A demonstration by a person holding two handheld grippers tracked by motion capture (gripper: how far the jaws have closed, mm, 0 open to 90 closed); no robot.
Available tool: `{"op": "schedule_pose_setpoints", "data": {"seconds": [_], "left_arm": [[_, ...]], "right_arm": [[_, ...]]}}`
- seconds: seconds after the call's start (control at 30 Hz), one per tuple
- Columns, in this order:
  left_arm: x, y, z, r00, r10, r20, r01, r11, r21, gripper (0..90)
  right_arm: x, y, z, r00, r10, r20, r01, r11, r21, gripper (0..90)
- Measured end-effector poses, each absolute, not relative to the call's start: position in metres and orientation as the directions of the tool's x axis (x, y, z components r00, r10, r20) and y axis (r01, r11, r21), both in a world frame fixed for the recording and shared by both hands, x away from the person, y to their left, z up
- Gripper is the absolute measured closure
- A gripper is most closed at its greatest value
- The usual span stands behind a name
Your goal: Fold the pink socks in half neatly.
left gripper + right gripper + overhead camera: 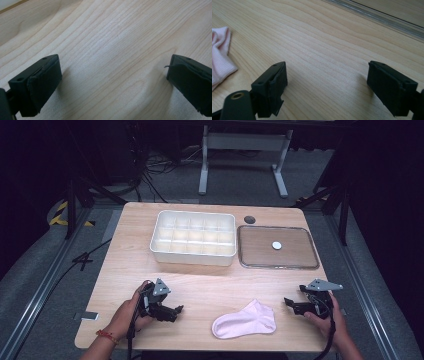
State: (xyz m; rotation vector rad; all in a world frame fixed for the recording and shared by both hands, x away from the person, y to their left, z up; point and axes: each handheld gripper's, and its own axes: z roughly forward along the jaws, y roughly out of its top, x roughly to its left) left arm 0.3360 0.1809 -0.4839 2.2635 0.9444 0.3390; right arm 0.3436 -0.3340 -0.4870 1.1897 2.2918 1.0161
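On the left of the high view, the left tool (172,311) rests low over the front part of the wooden surface (200,280), gripped by the person's left hand (131,312), which wears a red band at the wrist. Its jaws point toward the middle of the surface; in the left gripper view the left tool (113,80) stands wide, with bare wood grain between the two black jaws and nothing held. Behind it, toward the far edge, sits a white compartment tray (193,237) divided into small cells. Just right of the left tool, near the front edge, a pink sock (245,320) lies flat, apart from both tools and roughly between them. Farther back and to the right, a clear shallow tray (278,263) lies beside the white one, with a small white disc (276,245) inside it. At the far right, the right hand (330,317) holds the right tool (292,305), pointing left toward the sock. In the right gripper view the right tool (327,80) is also wide and holds nothing, with the sock (220,60) at the left edge.
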Motion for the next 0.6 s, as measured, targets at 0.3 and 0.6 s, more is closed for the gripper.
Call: {"op": "schedule_pose_setpoints", "data": {"seconds": [0.3, 0.6], "left_arm": [[0.3358, 0.1854, -0.4839, 0.724, 0.69, -0.01, 0.524, -0.54, 0.659, 0.2], [0.3372, 0.1879, -0.4838, 0.747, 0.665, -0.007, 0.504, -0.559, 0.658, 0.0]], "right_arm": [[0.3433, -0.3341, -0.4871, -0.577, 0.816, 0.005, 0.552, 0.386, 0.739, 16.5], [0.3417, -0.3369, -0.4866, -0.588, 0.808, 0.014, 0.552, 0.389, 0.738, 17.7]]}}
